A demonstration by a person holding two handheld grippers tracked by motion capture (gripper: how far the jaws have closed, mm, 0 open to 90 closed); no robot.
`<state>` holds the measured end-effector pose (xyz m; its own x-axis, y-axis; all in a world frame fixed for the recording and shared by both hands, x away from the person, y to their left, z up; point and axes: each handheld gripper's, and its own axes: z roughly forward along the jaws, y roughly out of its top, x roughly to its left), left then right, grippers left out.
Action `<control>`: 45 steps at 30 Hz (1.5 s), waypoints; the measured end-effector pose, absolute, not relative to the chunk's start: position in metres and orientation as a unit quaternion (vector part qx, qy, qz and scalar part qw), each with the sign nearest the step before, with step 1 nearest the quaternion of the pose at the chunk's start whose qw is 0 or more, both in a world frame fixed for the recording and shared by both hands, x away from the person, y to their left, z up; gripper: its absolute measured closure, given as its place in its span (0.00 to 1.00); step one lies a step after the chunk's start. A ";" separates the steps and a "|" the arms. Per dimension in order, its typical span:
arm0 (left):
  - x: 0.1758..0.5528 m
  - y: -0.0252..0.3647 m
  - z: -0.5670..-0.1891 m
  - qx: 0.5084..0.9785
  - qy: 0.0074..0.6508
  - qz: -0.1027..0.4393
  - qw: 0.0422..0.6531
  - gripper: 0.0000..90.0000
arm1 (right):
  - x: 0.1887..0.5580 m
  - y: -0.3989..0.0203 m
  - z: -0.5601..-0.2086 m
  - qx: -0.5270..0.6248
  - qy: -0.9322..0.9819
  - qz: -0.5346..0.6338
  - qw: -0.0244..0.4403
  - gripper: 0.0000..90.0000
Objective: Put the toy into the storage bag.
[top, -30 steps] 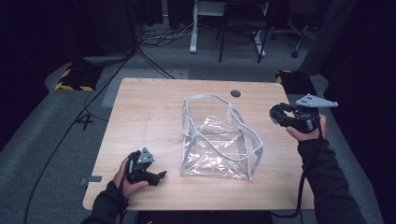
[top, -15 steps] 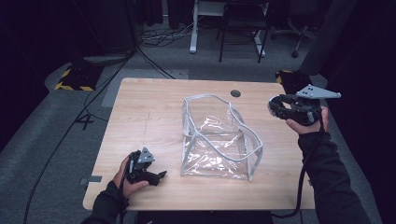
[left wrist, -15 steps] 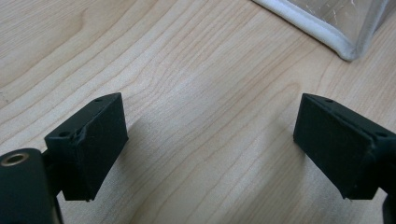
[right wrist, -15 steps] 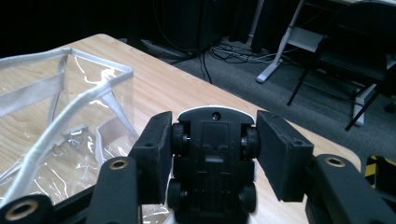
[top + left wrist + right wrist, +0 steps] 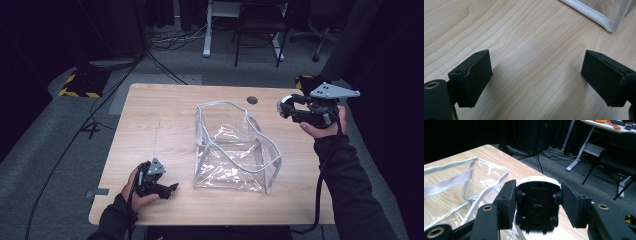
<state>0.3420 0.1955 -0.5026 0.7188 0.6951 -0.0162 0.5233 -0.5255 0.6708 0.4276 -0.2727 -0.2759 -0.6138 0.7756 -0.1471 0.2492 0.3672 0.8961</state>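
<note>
The right gripper (image 5: 537,202), jaws pinching a toy car (image 5: 537,205) by its wheels, hangs just right of the open clear bag (image 5: 235,150), while the left gripper (image 5: 152,181), jaws spread, rests on the surface (image 5: 160,120)

Dark sleeves, black grippers

Each black gripper (image 5: 166,189) (image 5: 286,106) carries a grey triangular plate; flat black jaws, brass-ringed screw holes, black trailing cables.
</note>
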 end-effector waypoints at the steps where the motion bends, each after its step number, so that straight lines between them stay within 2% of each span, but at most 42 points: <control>1: 0.342 0.195 -0.503 0.863 0.354 0.128 0.337 0.11 | 0.428 -0.271 -0.275 0.325 0.776 0.456 0.289 0.54; 24: 0.342 0.196 -0.503 0.864 0.353 0.128 0.337 0.11 | 0.417 -0.237 -0.268 0.285 0.793 0.467 0.267 0.54; 45: 0.342 0.195 -0.503 0.863 0.353 0.130 0.337 0.11 | 0.413 -0.198 -0.289 0.240 0.827 0.454 0.228 0.54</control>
